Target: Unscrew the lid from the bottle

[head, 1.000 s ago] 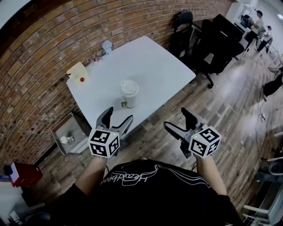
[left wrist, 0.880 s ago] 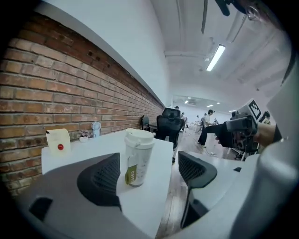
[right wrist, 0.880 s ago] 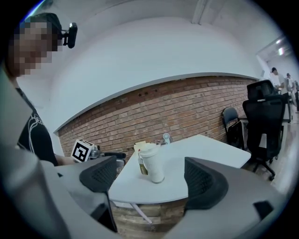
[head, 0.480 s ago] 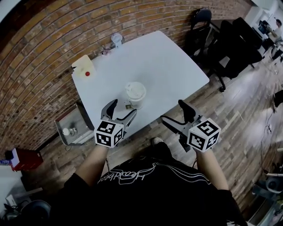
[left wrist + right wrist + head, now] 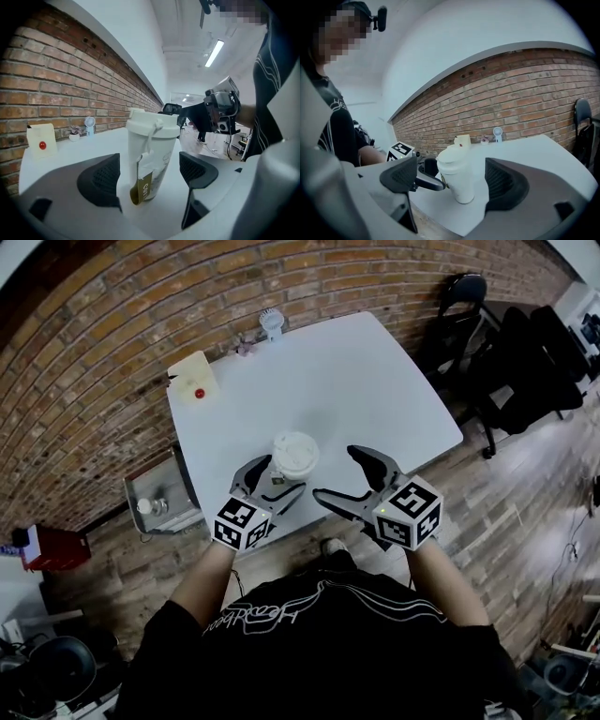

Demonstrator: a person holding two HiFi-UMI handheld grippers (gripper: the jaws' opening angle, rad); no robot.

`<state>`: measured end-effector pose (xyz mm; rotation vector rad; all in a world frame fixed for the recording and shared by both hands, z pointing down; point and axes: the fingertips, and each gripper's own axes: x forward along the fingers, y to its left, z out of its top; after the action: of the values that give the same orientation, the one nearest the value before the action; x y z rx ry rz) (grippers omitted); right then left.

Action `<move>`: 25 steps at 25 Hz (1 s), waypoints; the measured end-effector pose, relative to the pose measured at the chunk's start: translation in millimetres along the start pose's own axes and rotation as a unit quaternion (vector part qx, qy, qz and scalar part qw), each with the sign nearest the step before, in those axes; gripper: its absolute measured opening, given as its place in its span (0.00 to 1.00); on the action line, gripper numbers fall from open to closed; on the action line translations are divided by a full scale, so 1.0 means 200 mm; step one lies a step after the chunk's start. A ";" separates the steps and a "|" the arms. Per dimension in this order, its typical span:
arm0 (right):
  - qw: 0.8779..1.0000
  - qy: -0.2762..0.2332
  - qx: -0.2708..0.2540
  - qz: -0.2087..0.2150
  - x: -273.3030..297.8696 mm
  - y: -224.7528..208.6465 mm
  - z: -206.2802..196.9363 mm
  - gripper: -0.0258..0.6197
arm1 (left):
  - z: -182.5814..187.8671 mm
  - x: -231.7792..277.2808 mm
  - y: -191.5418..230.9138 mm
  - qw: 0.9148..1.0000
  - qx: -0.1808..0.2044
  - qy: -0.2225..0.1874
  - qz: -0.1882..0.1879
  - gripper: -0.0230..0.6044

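White bottle stood upright on the white table, close to the near edge, w/ its lid screwed on. A paper tag w/ an olive strip hung down the bottle's side on a white loop.

L gripper sat at the bottle's near-left side, jaws apart. In the left gripper view the bottle stood btwn the two dark pads, w/ a gap visible on each side, so no clamp on it. The lid showed above pad height.

R gripper was just right of the bottle, jaws also wide apart and holding nothing. In the right gripper view the bottle stood ahead, framed btwn the pads but apart from both, and the L gripper's jaw reached in from the left beside it.

Each gripper carried its marker cube near the person's hand.

At the table's far side by the brick wall: a cream card w/ a red dot and a small white desk fan. Black chairs stood past the table's right corner on a wood floor.
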<state>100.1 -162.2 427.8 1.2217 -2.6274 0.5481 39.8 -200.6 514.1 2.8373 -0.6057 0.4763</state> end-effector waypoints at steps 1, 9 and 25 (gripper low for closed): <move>1.000 0.005 -0.008 0.009 0.03 0.00 0.00 0.71 | 0.00 0.01 0.00 1.000 -0.004 -0.001 -0.007 0.66; 0.996 0.039 -0.055 0.063 0.23 -0.01 0.02 0.64 | -0.03 0.08 0.02 1.000 -0.010 -0.014 -0.013 0.66; 0.984 0.058 -0.128 0.105 0.37 0.01 0.04 0.59 | -0.02 0.12 0.01 1.000 0.018 -0.010 -0.002 0.61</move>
<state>52.1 -215.7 443.7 0.8189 -2.6417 0.2887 58.4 -209.6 525.2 2.8793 -0.6001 0.4627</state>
